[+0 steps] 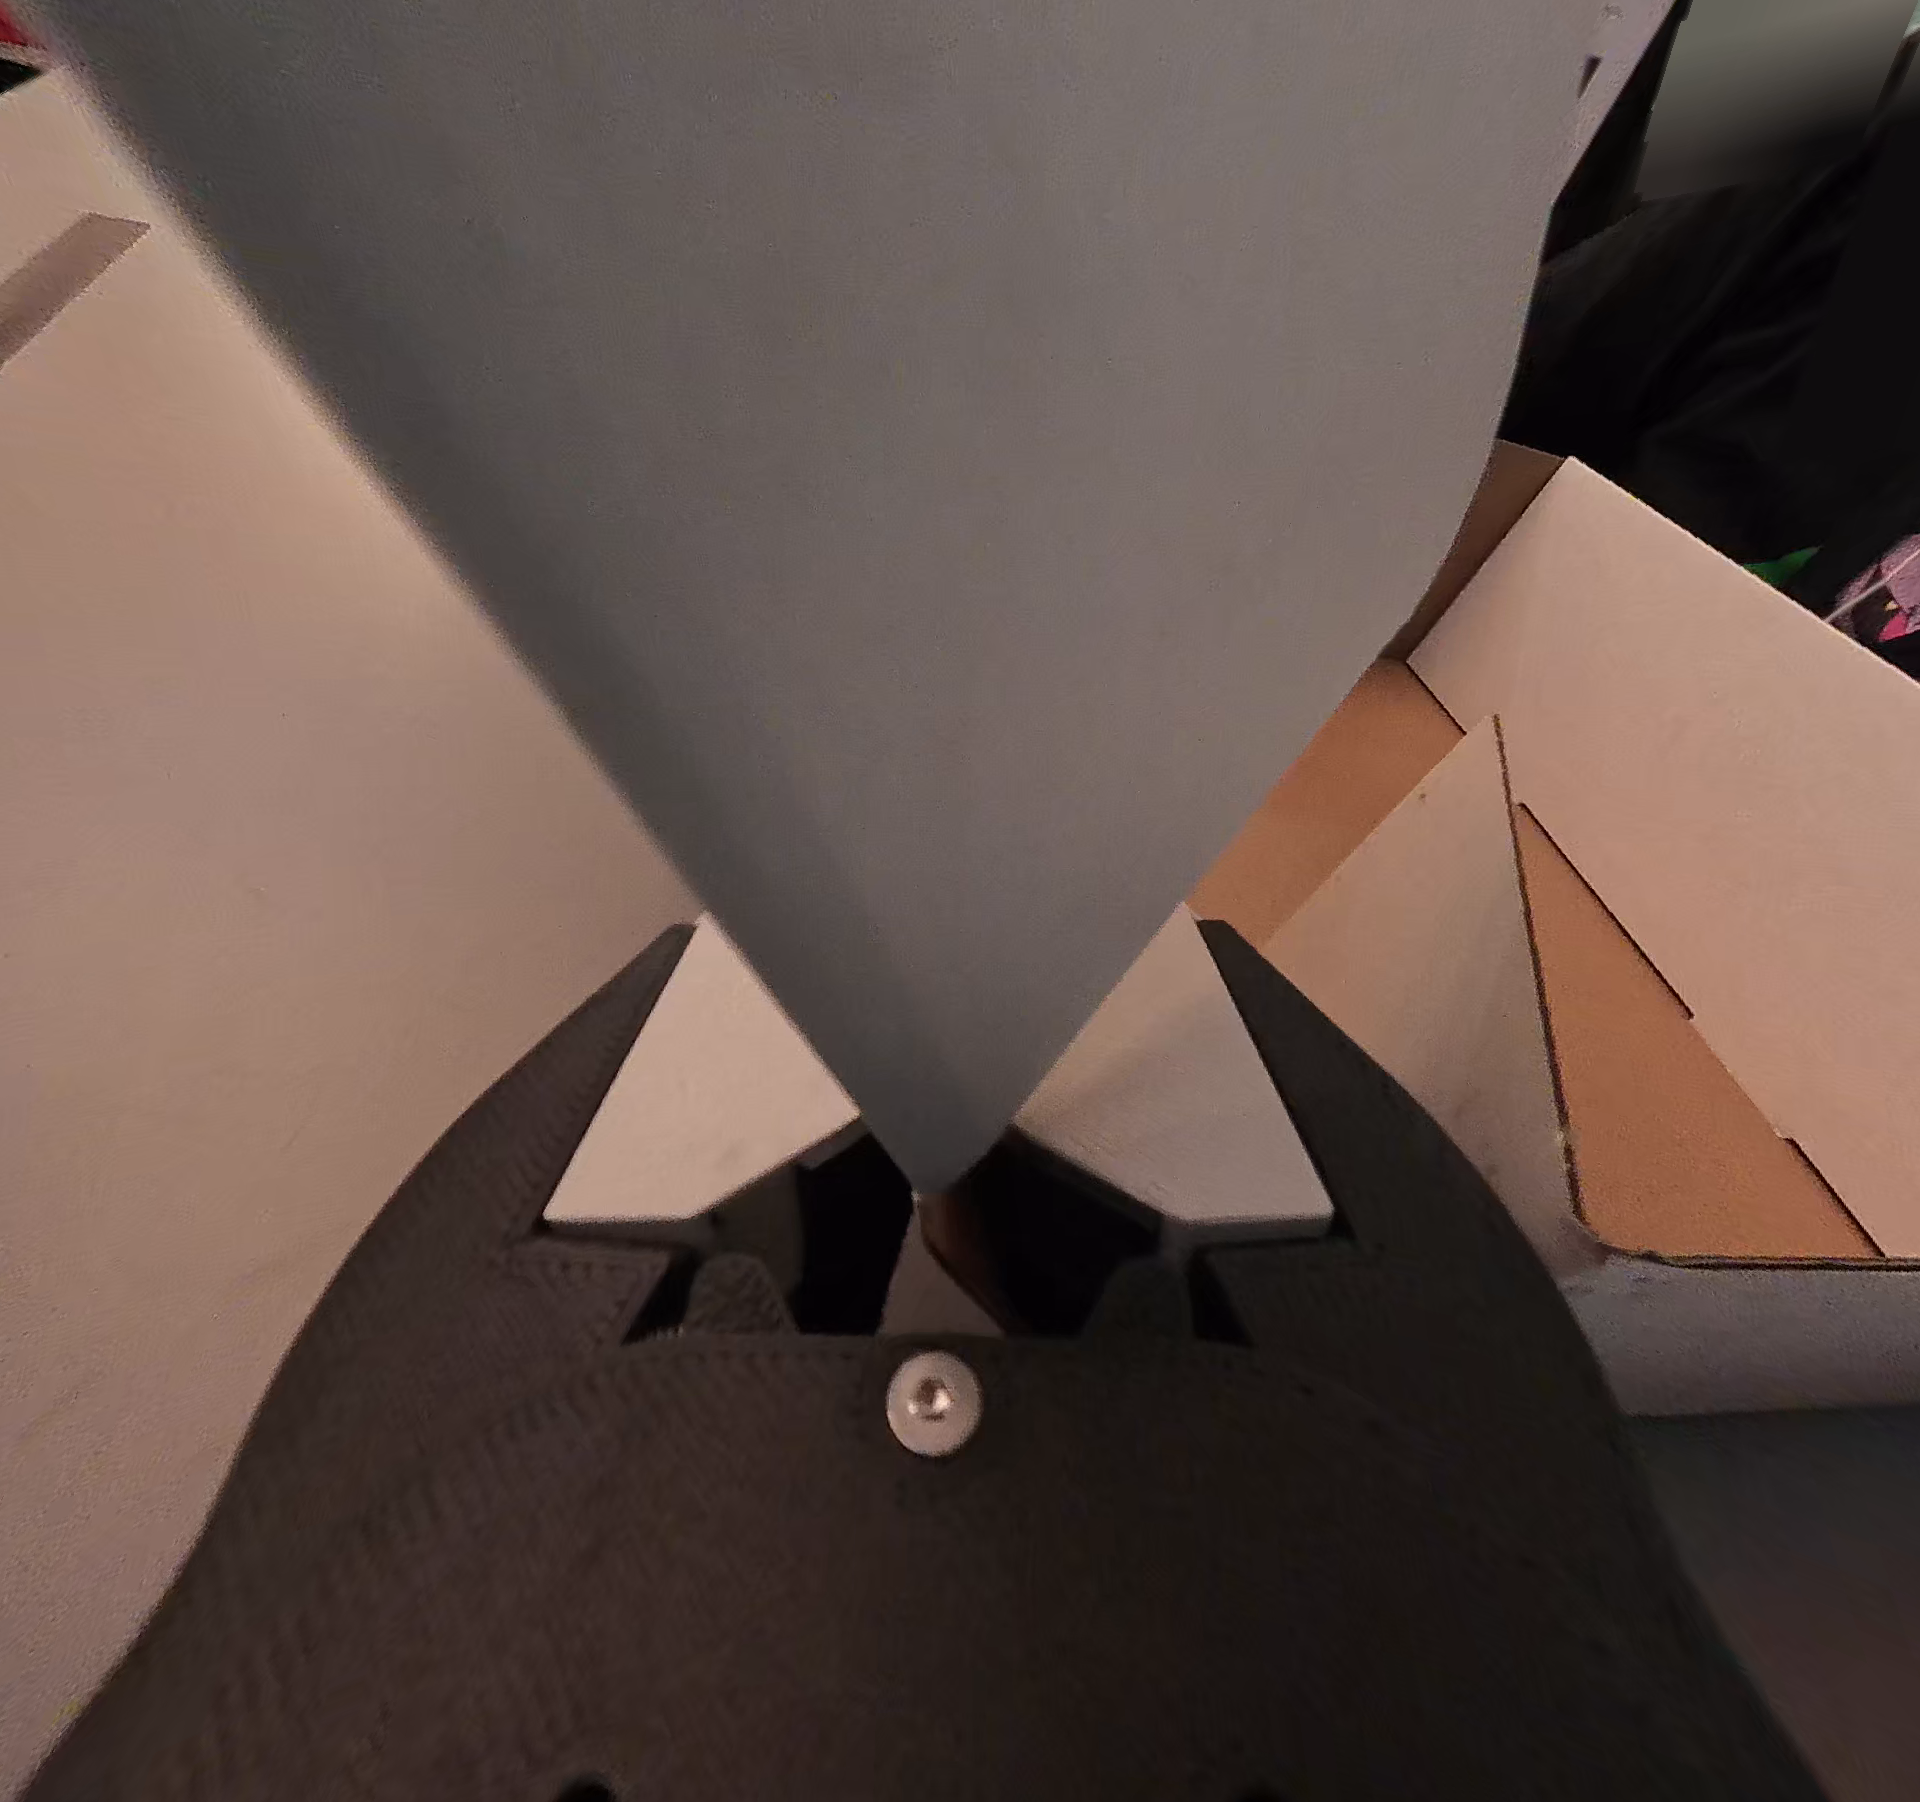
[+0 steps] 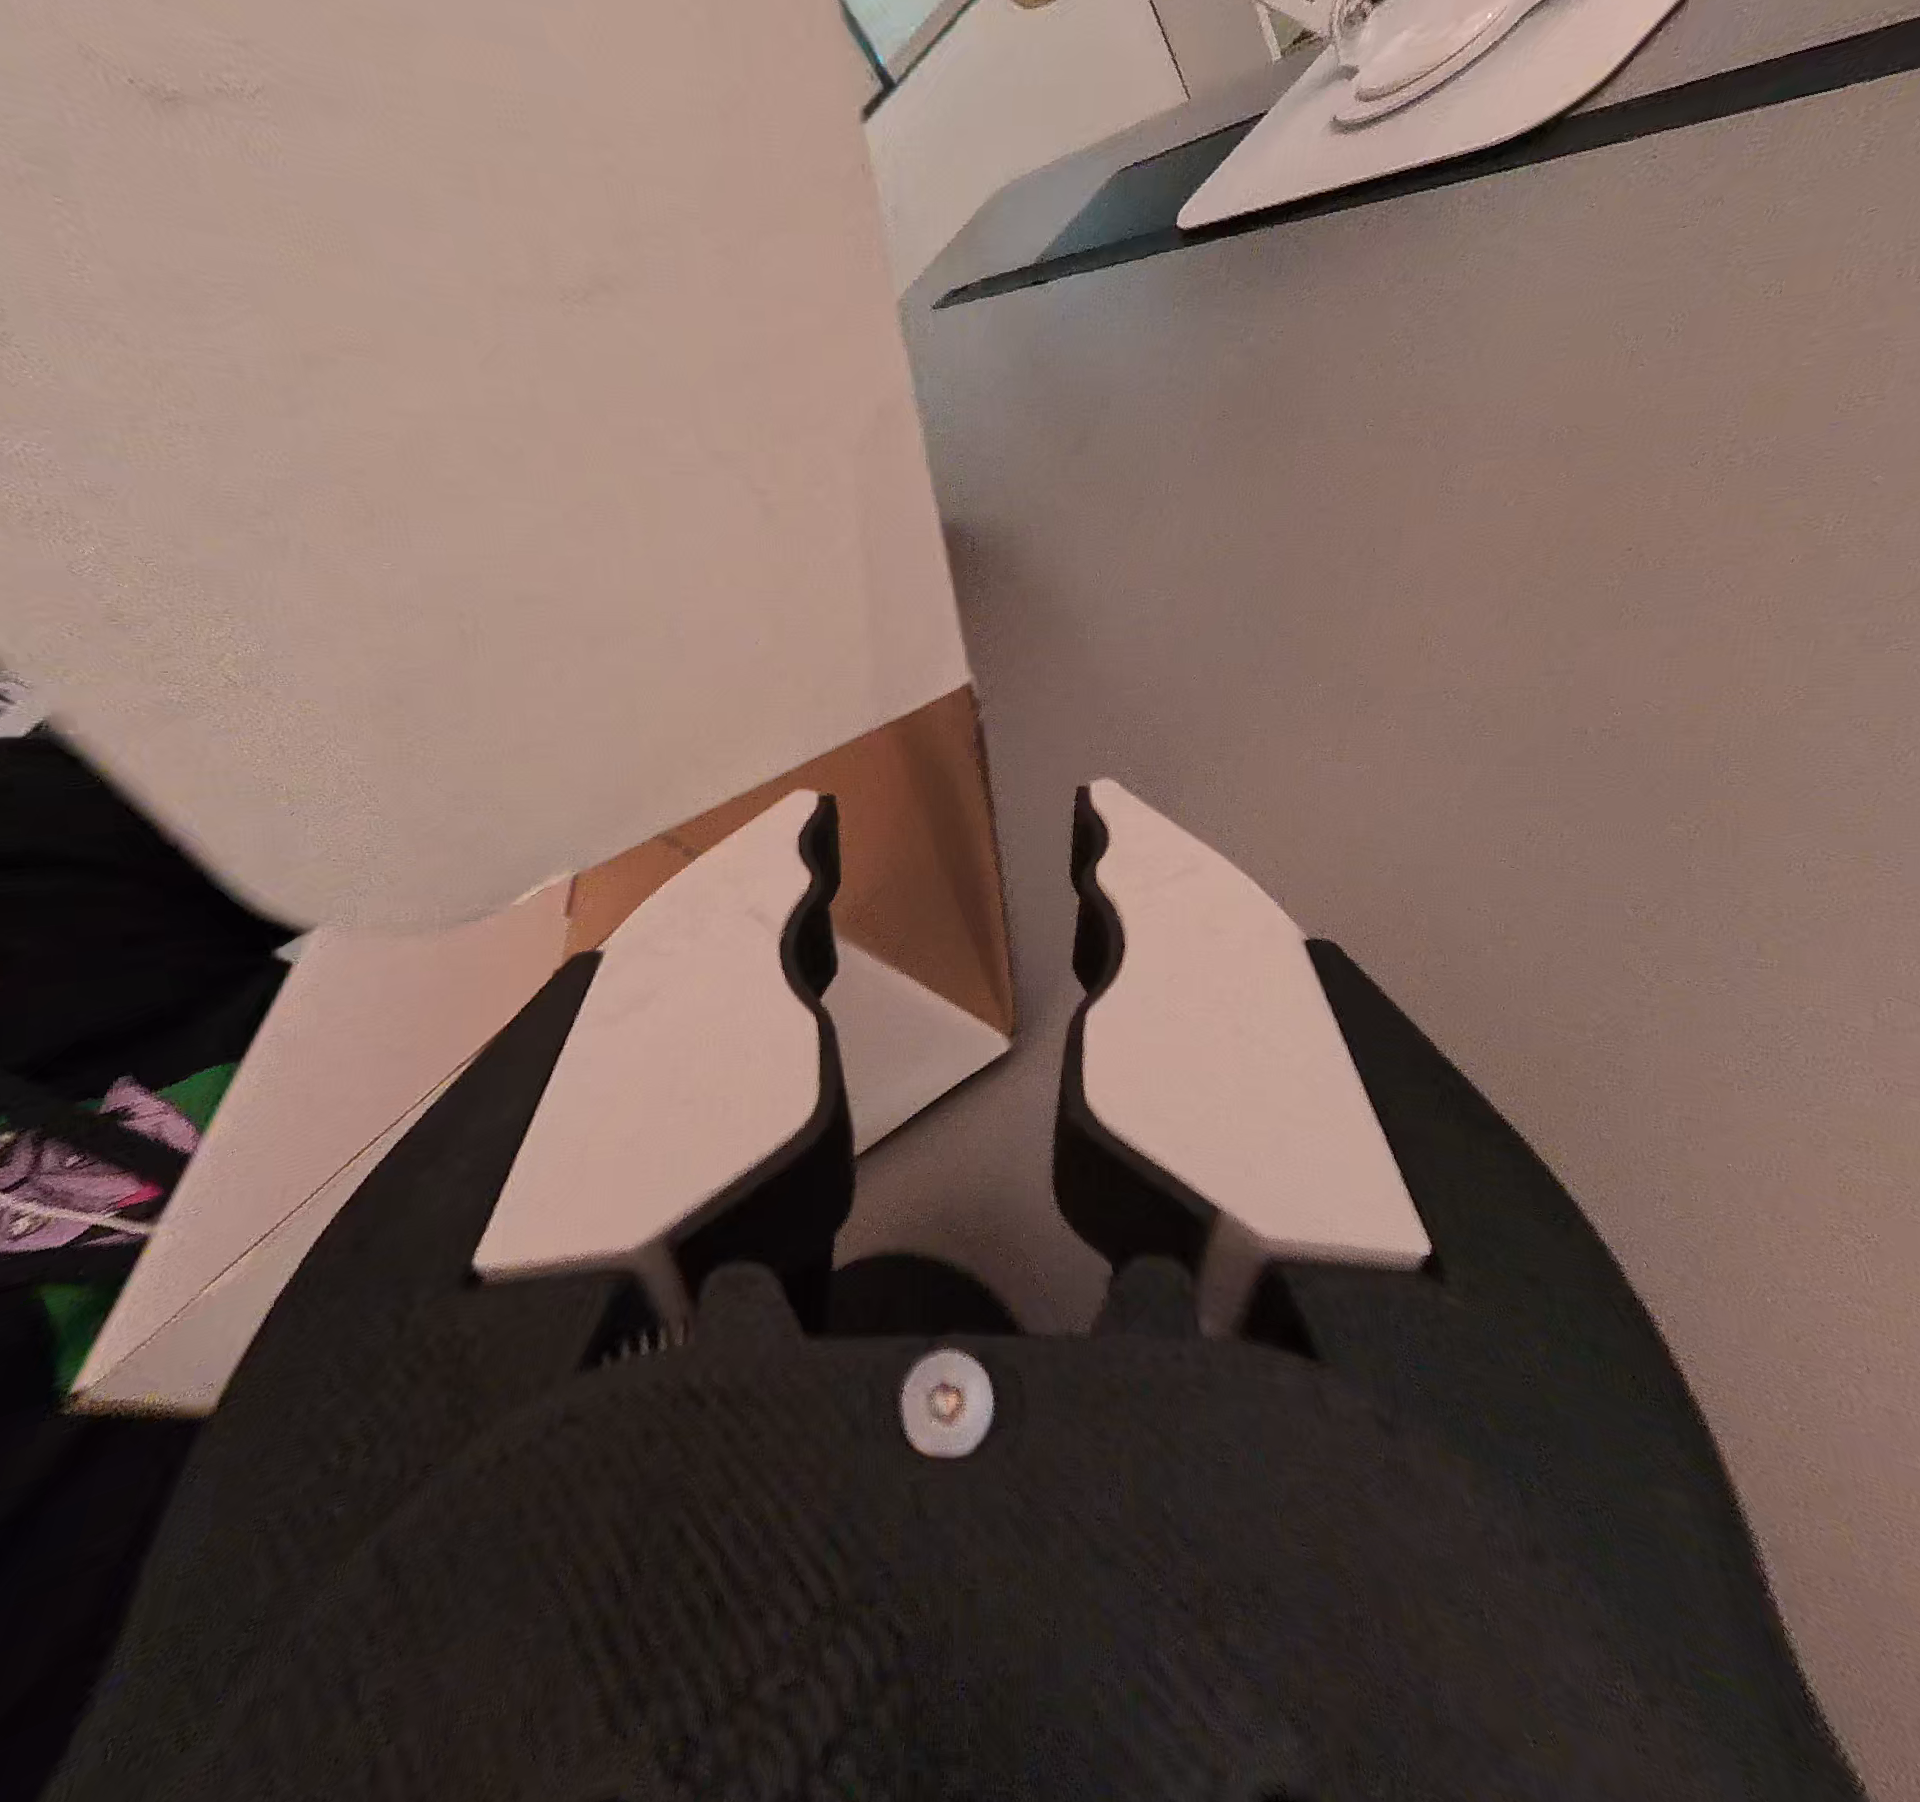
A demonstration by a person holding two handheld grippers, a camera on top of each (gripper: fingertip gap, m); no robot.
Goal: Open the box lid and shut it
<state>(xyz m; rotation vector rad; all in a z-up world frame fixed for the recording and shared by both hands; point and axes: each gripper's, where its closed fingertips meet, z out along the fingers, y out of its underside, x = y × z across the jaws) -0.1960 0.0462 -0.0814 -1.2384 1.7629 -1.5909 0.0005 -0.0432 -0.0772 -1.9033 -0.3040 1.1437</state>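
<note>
The left gripper point(image 1: 940, 1170) was clamped on the box lid point(image 1: 883, 402), whose grey panel rose straight ahead from between its fingers. The open box point(image 1: 1662, 672) lay to their right. The right gripper point(image 2: 951, 921) stood released, empty, the box point(image 2: 894, 879) just beyond its left finger point(image 2: 707, 1004), on the grey table point(image 2: 1455, 609).

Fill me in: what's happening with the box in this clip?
A person is working a white cardboard box with two handheld grippers. The left gripper has the lid running between its fingers, lifted up, so the brown inside of the box shows. Whether the fingers actually pinch the lid is hidden. The right gripper is open and holds nothing, hovering by the box corner over the grey table. The lid is open, not yet shut.
</note>
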